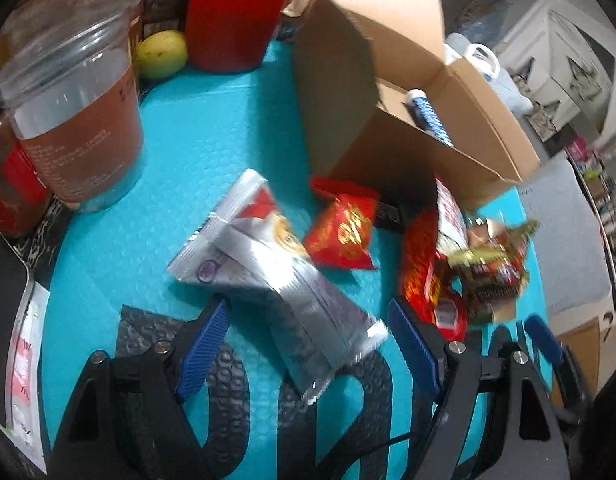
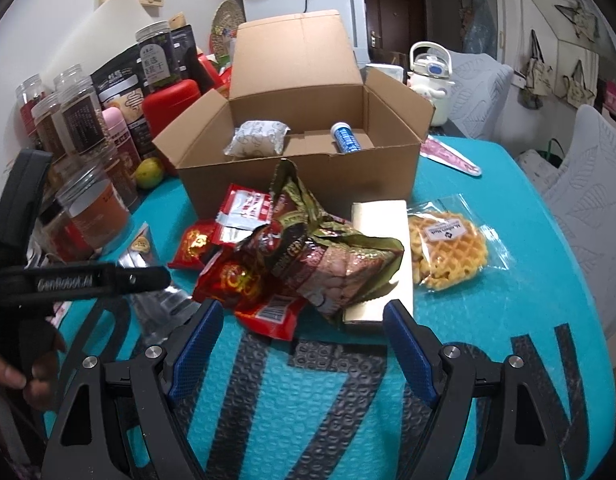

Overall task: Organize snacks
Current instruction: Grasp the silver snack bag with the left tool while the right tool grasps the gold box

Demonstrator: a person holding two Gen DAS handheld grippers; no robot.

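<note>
The left gripper hangs low over a teal bubble-textured mat printed with big dark letters, its ribbed blue pads spread wide. A flat, shiny silver packet lies slantwise on the mat with its lower end between those pads; the left pad looks just beside its edge, but whether it touches cannot be told. The right gripper is likewise wide apart and grips nothing, its tips just short of a heap of snacks.

In that heap, a crumpled red wrapper lies nearest, and a creased green-and-brown foil bag slumps over it and over the near end of a long, pale gold box. A small red packet with gold print lies just left of the heap, near the silver one. To the right of the gold box, a round golden waffle in a clear plastic bag lies flat on the mat.

Behind the heap stands an open brown cardboard box, flaps up, its front wall touching the snack pile. Inside rest a soft white pillow-shaped pack and a blue-patterned tube.

On the left edge, clear ribbed plastic jars with brown contents crowd together, with a yellow-green fruit and a red tub behind them. A white kettle stands beyond the box's right corner.
</note>
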